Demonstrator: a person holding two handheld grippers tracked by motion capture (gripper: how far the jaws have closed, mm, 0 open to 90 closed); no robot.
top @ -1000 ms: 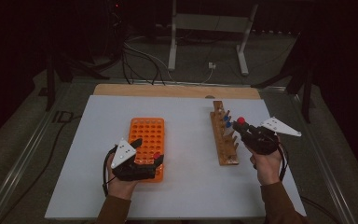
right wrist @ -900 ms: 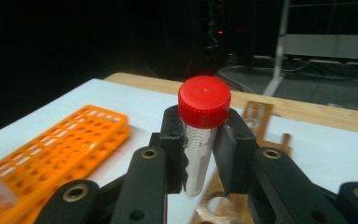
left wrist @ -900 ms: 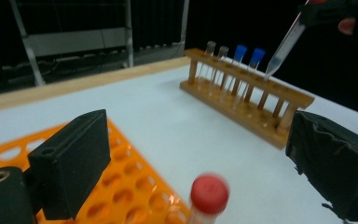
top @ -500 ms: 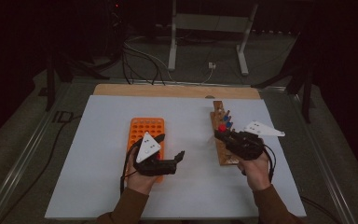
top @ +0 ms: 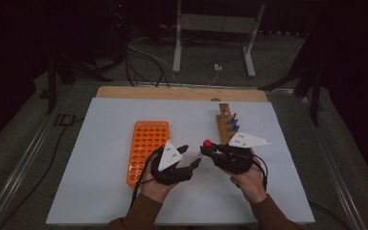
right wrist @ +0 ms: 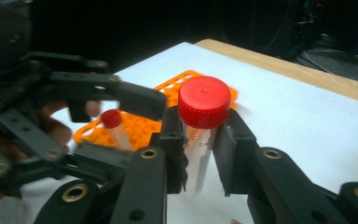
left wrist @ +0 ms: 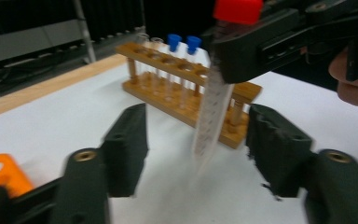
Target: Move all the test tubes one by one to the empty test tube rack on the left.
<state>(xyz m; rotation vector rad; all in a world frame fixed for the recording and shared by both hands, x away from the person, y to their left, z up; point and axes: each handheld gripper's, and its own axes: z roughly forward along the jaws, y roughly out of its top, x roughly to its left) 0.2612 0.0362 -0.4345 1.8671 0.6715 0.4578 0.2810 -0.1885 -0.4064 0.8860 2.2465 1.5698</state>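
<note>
Between the racks, your right gripper [right wrist: 200,154] clamps the red-capped tube [right wrist: 203,126]; close your half-open, just-narrowing left gripper [left wrist: 196,154] around its lower end.

High view dim overall, dark surround, only the white table sheet [top: 110,191] lit evenly, shadows soft. Left gripper view motion-blurred: clear red-capped plastic tube [left wrist: 212,116] smeared. Right gripper view sharper, background soft.

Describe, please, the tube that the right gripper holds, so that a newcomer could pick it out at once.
On the white table, between the orange rack and the wooden rack, the two grippers meet. The right gripper pinches a clear, upright tube just under its cap. Its cap is red; the wooden rack's tubes are capped blue.
</note>
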